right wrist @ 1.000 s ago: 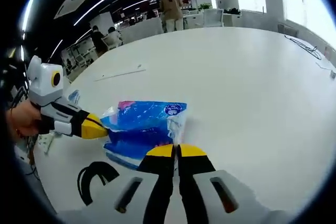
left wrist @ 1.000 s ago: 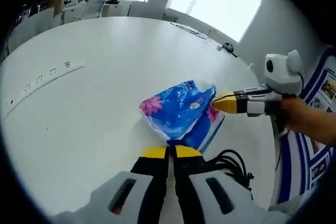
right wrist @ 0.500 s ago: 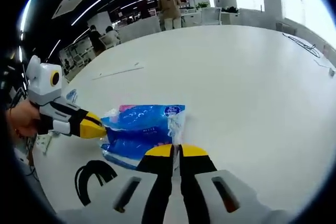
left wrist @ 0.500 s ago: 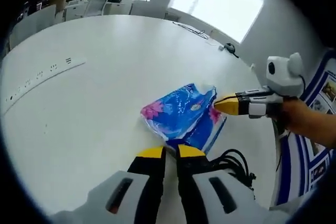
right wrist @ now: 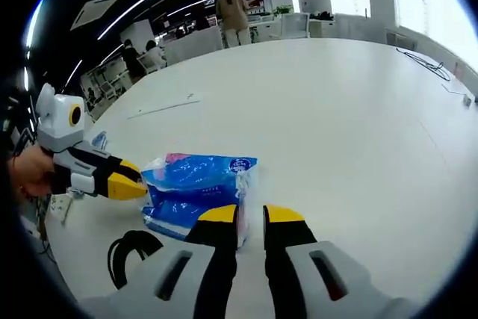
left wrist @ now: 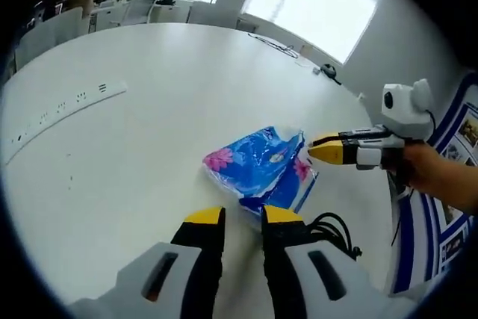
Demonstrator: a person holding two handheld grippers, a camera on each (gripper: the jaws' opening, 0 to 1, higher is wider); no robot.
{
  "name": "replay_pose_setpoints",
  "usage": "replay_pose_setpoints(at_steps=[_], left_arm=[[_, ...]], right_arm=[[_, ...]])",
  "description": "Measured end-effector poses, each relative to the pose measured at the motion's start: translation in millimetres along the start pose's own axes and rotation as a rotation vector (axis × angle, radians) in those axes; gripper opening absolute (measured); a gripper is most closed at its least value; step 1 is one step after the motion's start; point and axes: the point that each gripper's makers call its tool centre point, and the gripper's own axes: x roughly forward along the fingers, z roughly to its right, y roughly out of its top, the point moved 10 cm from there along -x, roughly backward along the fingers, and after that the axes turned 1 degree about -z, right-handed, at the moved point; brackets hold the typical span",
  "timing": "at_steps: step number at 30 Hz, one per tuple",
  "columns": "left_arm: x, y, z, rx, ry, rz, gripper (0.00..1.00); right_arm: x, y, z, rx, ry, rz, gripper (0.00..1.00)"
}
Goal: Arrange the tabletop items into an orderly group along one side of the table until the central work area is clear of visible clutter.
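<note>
One blue plastic pack of tissues [left wrist: 261, 172] [right wrist: 196, 188], printed with pink flowers, lies on the white table [left wrist: 149, 110] [right wrist: 336, 110] near its edge. One coil of black cable [left wrist: 331, 231] [right wrist: 128, 250] lies just beside the pack, toward the table's rim. In the left gripper view one long white power strip [left wrist: 63, 110] lies well apart from the pack, across the bare table, and further cables [left wrist: 276, 42] lie near the far edge under the windows.

Two grippers are at the pack. The left gripper [left wrist: 242, 217] [right wrist: 137, 185] has its fingers parted with a clear gap and nothing between them, its tips just short of the pack. The right gripper [right wrist: 250, 214] [left wrist: 314, 150] also has its fingers parted, empty, with the pack's crinkled end just in front of the left finger. In the left gripper view a hand [left wrist: 437, 173] holds the right gripper at the pack's far corner.

A second ago both pairs of fingers were pressed together on the pack's wrapper; half a second ago they were only starting to part, and now both have let go. The pack sits flatter on the table than before
</note>
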Motion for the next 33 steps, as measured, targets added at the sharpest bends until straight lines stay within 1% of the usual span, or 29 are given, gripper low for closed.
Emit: replay_pose_setpoints(at_steps=[4,8,14,27,33], left_arm=[[-2,0.3,2.0,0.007,-0.001,0.003,0.24],[-4,1.0,3.5,0.014,0.004,0.008,0.32],[-9,2.6,6.1,0.019,0.004,0.014,0.37],[-24,9.0,12.3,0.044,0.011,0.033,0.45],[-30,11.8,15.8,0.055,0.01,0.037,0.49]], right_arm=[[-3,0.9,-1,0.002,-0.005,0.006,0.12],[-6,2.3,-2,0.004,-0.01,0.014,0.14],[-12,3.1,-3,0.009,-0.016,0.021,0.17],[-26,8.7,-9,0.023,-0.022,0.052,0.25],[-35,12.4,-11,0.029,-0.024,0.069,0.27]])
